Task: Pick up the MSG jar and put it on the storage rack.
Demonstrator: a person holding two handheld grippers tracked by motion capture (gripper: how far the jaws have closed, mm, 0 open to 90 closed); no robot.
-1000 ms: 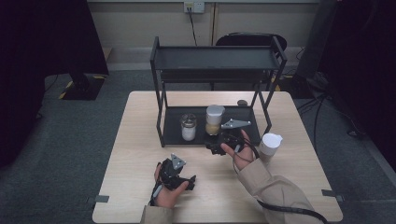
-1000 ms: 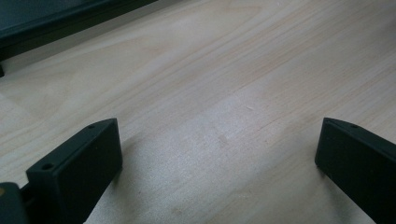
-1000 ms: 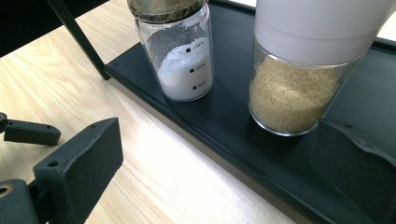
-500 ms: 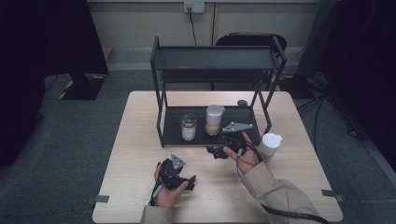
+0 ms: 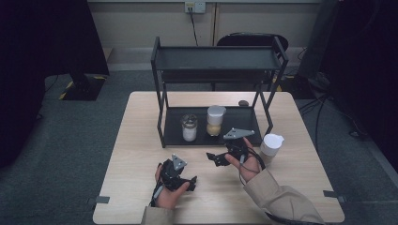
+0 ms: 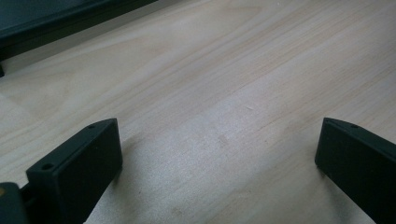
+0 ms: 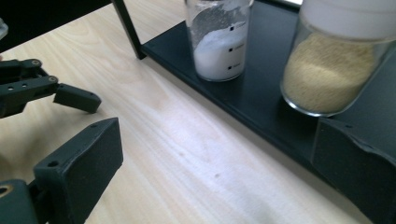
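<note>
Black jaws, right gripper (image 7: pixel 212 172): I read them spread wide, nothing between them but bare tabletop; the right-hand jaw sits low in front of the shelf lip.
Black jaws, left gripper (image 6: pixel 217 158): also spread wide and empty, over plain wood, nearest to my side of the table.
Left gripper seen from the right one (image 7: pixel 44 91): off to the left of my right jaws, near, not touching.
Wood table (image 5: pixel 141 140): pale grain, under both grippers.
Rack base (image 7: pixel 261 105): black tray, just ahead of the right gripper, its front edge running slantwise across the right gripper view.
Jar of tan grains (image 7: pixel 334 70): glass, white lid, standing upright on the tray, ahead and right of my right jaws, closest item to them.
Jar of white powder (image 7: pixel 217 39): glass, about half filled, upright on the same tray, ahead and left of the tan one, apart from it.
White-lidded tub (image 5: pixel 271 144): on the table, just beside the right gripper on its outer side, outside the rack.
Upper shelf (image 5: pixel 218 58): black, above the tray, farthest from both grippers.
</note>
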